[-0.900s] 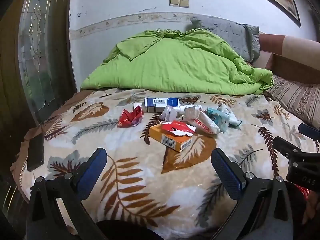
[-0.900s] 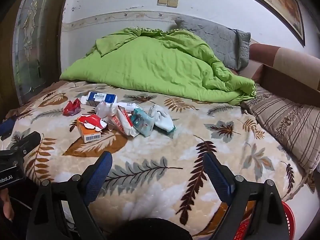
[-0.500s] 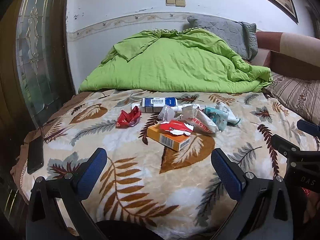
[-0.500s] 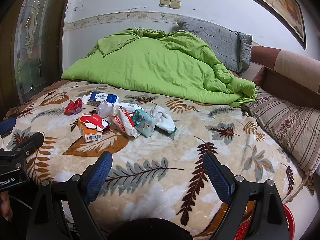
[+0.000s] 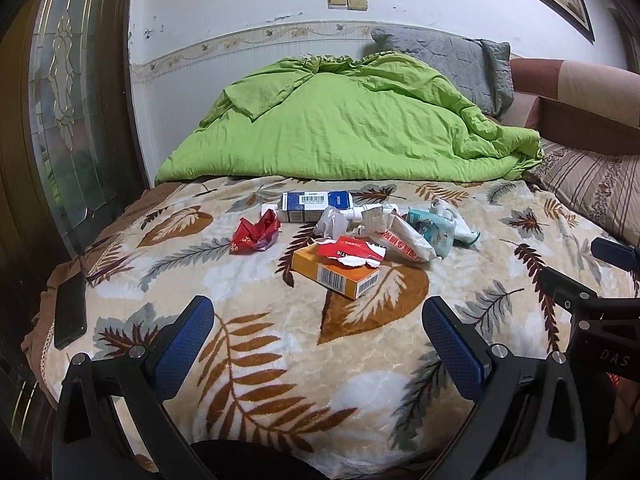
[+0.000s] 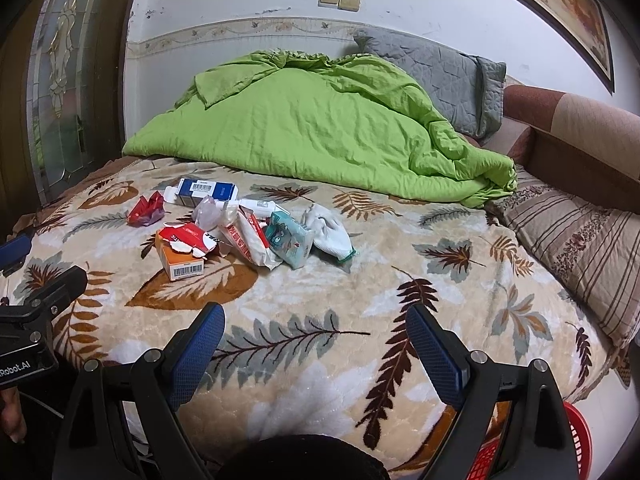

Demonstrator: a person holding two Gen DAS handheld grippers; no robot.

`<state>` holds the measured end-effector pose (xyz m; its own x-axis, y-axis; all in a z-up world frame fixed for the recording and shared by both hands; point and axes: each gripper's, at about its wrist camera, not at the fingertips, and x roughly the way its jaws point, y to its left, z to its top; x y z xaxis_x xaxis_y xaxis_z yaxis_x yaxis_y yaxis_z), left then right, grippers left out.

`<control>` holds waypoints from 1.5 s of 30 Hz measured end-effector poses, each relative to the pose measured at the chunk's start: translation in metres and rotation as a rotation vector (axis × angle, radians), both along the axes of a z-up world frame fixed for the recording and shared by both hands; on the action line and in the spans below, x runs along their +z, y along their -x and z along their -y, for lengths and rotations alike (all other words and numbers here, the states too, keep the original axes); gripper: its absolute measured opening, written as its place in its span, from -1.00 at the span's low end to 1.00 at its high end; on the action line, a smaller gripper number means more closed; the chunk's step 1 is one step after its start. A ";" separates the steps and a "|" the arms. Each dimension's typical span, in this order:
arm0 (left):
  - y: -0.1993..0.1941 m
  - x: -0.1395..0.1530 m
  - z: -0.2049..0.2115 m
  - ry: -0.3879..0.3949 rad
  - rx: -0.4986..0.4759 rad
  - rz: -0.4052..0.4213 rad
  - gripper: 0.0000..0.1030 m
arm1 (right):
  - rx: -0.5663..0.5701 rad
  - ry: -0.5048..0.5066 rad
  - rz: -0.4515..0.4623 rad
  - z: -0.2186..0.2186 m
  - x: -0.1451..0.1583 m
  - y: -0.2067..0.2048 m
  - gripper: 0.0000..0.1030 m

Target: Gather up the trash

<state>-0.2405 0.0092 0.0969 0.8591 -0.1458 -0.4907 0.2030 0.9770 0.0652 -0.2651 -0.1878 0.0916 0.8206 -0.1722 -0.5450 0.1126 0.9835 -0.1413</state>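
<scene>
The trash lies in a loose cluster on the leaf-patterned bed blanket (image 5: 240,360), ahead of both tools and touched by neither. To start well, take the nearest piece first: the orange carton (image 5: 334,274) with the torn red-and-white wrapper (image 5: 348,252) on top sits straight ahead of the left hand-held gripper (image 5: 318,332), so lifting the loose wrapper alone should keep it from sliding off. The crumpled red wrapper (image 5: 256,234) lies ahead and left, the blue box (image 5: 316,205) beyond. The right hand-held gripper (image 6: 316,340) has the white glove (image 6: 330,232) and teal packet (image 6: 290,242) ahead to its left; a red basket (image 6: 576,440) shows low at its right. Both sets of jaws gape wide and empty, tilted down over the bed's near edge.
</scene>
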 end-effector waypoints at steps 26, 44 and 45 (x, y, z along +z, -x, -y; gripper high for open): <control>-0.009 -0.007 -0.006 0.040 0.003 -0.071 1.00 | 0.008 -0.041 -0.015 0.001 -0.003 -0.005 0.82; -0.098 -0.034 -0.036 0.327 0.034 -0.459 0.45 | 0.267 -0.238 -0.195 0.004 -0.012 -0.127 0.20; -0.100 -0.034 -0.037 0.330 0.035 -0.464 0.43 | 0.268 -0.230 -0.210 0.004 -0.015 -0.137 0.19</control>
<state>-0.1402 0.0465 0.0626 0.5718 -0.3305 -0.7509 0.1048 0.9372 -0.3327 -0.1280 -0.1920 0.0768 0.6868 0.1783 -0.7046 -0.1598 0.9828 0.0930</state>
